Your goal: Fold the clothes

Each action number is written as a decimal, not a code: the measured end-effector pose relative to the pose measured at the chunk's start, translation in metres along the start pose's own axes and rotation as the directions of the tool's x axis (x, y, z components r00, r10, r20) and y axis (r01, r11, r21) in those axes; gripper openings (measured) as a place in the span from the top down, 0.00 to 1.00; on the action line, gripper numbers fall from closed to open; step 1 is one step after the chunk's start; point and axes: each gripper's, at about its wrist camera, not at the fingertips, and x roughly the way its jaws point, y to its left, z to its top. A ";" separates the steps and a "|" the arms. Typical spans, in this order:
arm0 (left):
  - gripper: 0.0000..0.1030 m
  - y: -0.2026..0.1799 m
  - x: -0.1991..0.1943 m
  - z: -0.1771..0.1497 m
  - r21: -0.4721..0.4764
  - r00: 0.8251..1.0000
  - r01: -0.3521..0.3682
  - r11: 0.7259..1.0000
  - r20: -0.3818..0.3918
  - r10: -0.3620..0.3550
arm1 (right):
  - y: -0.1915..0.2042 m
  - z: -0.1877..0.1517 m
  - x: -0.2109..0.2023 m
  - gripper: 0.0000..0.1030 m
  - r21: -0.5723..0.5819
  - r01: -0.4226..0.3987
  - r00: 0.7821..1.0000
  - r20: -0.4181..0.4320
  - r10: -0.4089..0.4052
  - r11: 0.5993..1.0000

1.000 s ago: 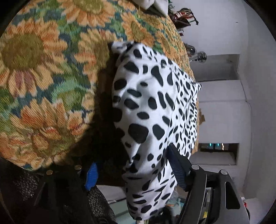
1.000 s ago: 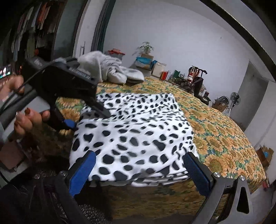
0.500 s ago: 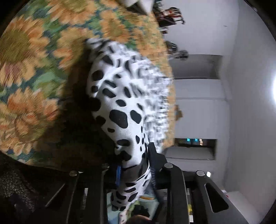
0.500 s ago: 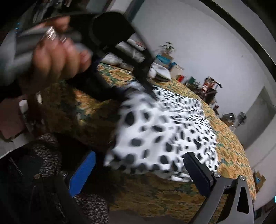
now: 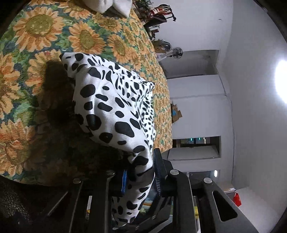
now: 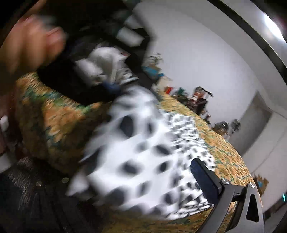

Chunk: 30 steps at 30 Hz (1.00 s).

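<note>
A white garment with black spots (image 5: 114,105) lies folded on the sunflower bedspread (image 5: 35,44). My left gripper (image 5: 141,179) is shut on its near edge and lifts it off the bed. The right wrist view is blurred. It shows the same garment (image 6: 143,161) in front of my right gripper (image 6: 136,184), whose jaws stand wide apart; only its right pad (image 6: 202,179) shows, the left one is hidden behind the cloth. The left gripper (image 6: 113,86) and the hand holding it (image 6: 30,48) show at the upper left.
A pile of pale clothes (image 5: 114,5) lies at the far end of the bed. Shelves with clutter (image 5: 157,16) and a fan (image 5: 176,52) stand beyond the bed. A cardboard box (image 5: 176,114) sits on the floor by the wall.
My left gripper closed on the garment's near edge and raised it. The right gripper swung in toward the garment's near side, still open.
</note>
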 end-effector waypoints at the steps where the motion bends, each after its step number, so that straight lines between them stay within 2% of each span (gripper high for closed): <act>1: 0.76 0.003 0.000 0.002 -0.009 1.000 -0.005 1.000 0.002 0.005 | -0.006 0.002 0.003 0.00 0.022 0.006 1.000 -0.006 -0.006 1.000; 3: 0.76 0.008 0.001 0.004 -0.030 1.000 -0.014 0.999 0.008 0.014 | -0.021 0.007 0.010 0.00 0.074 -0.009 1.000 -0.025 0.011 0.997; 5: 0.71 0.016 -0.002 0.004 -0.063 0.999 -0.033 0.997 0.016 0.034 | -0.029 0.010 0.014 0.00 0.099 -0.008 1.000 -0.026 0.010 0.995; 6: 0.57 0.019 -0.003 0.004 -0.079 0.999 -0.042 0.996 0.020 0.044 | -0.033 0.011 0.014 0.00 0.104 0.002 1.000 -0.022 0.000 0.995; 7: 0.37 0.023 -0.005 0.004 -0.095 0.998 -0.057 0.994 0.028 0.060 | -0.037 0.012 0.014 0.00 0.109 0.010 1.000 -0.018 -0.008 0.994; 8: 0.32 0.026 -0.008 0.005 -0.107 0.996 -0.078 0.991 0.043 0.083 | -0.043 0.013 0.013 0.00 0.117 0.014 1.000 -0.014 -0.013 0.993; 10: 0.30 0.031 -0.010 0.005 -0.116 0.991 -0.104 0.988 0.069 0.112 | -0.056 0.014 0.012 0.00 0.141 0.016 1.000 -0.015 -0.014 0.990; 12: 0.30 0.033 -0.011 0.004 -0.107 0.994 -0.084 0.991 0.065 0.091 | -0.070 0.013 0.012 0.00 0.173 0.001 1.000 -0.024 0.003 0.985; 15: 0.30 0.029 -0.015 0.000 -0.038 0.996 -0.030 0.999 0.078 0.033 | -0.068 0.010 0.009 0.00 0.201 0.001 0.999 -0.032 0.006 0.980; 17: 0.30 0.022 -0.020 -0.007 0.064 0.994 -0.023 0.998 0.104 0.016 | -0.069 0.010 0.008 0.00 0.209 0.010 0.999 -0.035 -0.003 0.978; 20: 0.30 0.010 -0.026 -0.017 0.209 0.989 -0.074 0.975 0.139 0.045 | -0.072 0.009 0.005 0.00 0.211 0.022 0.999 -0.031 -0.016 0.977; 22: 0.31 0.002 -0.026 -0.021 0.278 0.983 -0.140 0.950 0.155 0.100 | -0.071 0.008 -0.001 0.00 0.206 0.040 0.999 -0.023 -0.036 0.978; 24: 0.32 -0.003 -0.027 -0.025 0.338 0.978 -0.171 0.926 0.170 0.119 | -0.072 0.008 0.000 0.00 0.202 0.056 0.998 -0.028 -0.051 0.978; 27: 0.33 0.006 -0.037 -0.035 0.374 0.983 -0.134 0.918 0.169 0.075 | -0.083 0.007 0.003 0.00 0.261 0.050 0.998 -0.046 -0.039 0.964; 29: 0.33 0.010 -0.045 -0.033 0.345 0.985 -0.070 0.936 0.174 0.010 | -0.093 0.005 0.005 0.00 0.321 0.026 0.998 -0.058 -0.008 0.947; 30: 0.33 0.011 -0.044 -0.031 0.324 0.986 -0.066 0.944 0.167 0.012 | -0.098 0.005 0.007 0.00 0.353 0.013 0.998 -0.064 0.010 0.936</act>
